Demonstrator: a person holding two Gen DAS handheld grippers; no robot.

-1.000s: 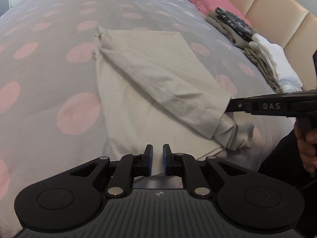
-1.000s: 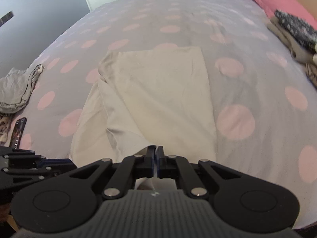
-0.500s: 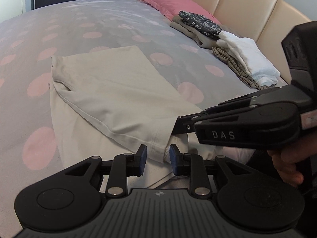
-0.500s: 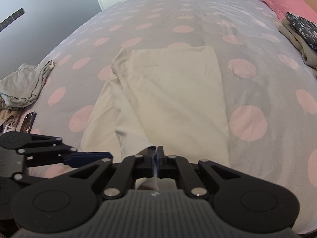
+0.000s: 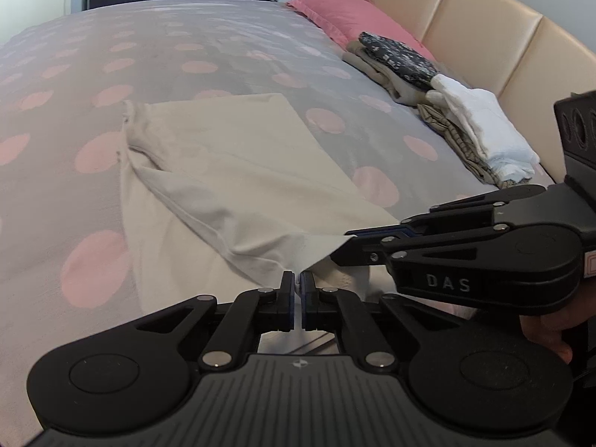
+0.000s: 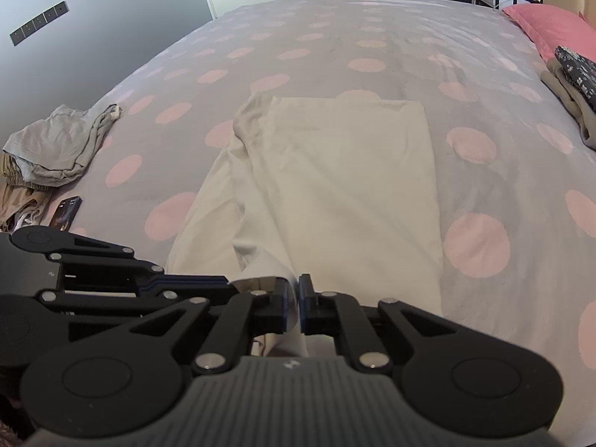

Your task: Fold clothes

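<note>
A cream shirt (image 5: 231,171) lies partly folded on the polka-dot bed, also in the right wrist view (image 6: 346,186). My left gripper (image 5: 297,290) is shut on the shirt's near hem fold. My right gripper (image 6: 296,298) is shut on the same near edge just beside it; it shows in the left wrist view (image 5: 346,246) pinching the fabric corner. The two grippers sit close together, lifting the near edge slightly off the bed.
A stack of folded clothes (image 5: 447,111) lies along the beige headboard (image 5: 484,48), beside a pink pillow (image 5: 346,18). A grey unfolded garment (image 6: 56,149) and a phone (image 6: 67,212) lie at the bed's left edge.
My left gripper moved right to the hem beside the right gripper and closed on it. The right gripper stayed shut on the shirt and lifted its edge a little.
</note>
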